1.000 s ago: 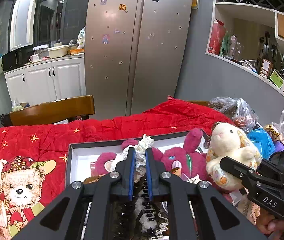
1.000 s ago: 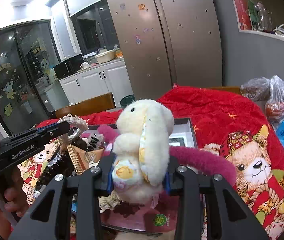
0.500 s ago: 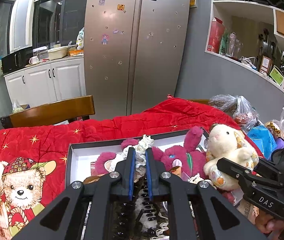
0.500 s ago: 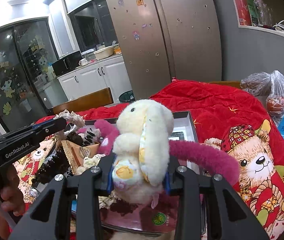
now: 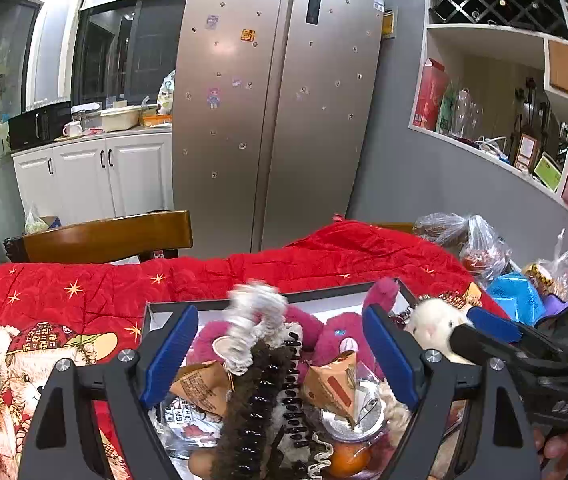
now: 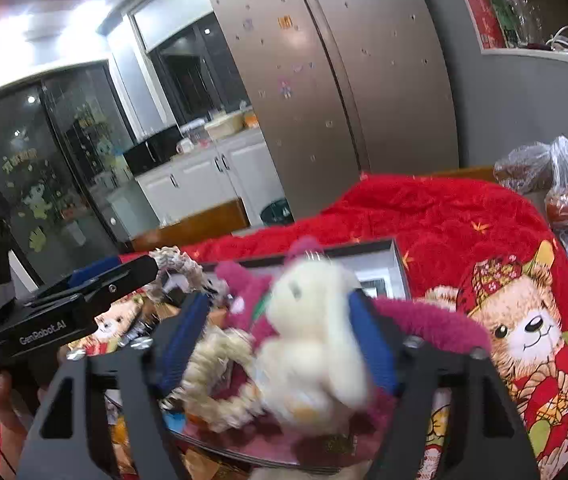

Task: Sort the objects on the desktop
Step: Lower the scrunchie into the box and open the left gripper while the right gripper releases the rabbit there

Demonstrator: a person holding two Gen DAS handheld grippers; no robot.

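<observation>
A black-rimmed white box on the red bear blanket holds a magenta plush, paper cones, a black hair claw and other bits. My left gripper is open above it; the white frilly scrunchie hangs loose and blurred between its fingers. My right gripper is open too; the cream plush rabbit sits blurred between its blue pads, over the box. The rabbit's head shows in the left wrist view.
The red blanket covers the table. Plastic bags and a blue pouch crowd the right side. A wooden chair stands behind the table, with a fridge and wall shelves beyond.
Both grippers have opened. The left one let go of the scrunchie and hair claw; the right one released the cream rabbit, which is dropping toward the box.
</observation>
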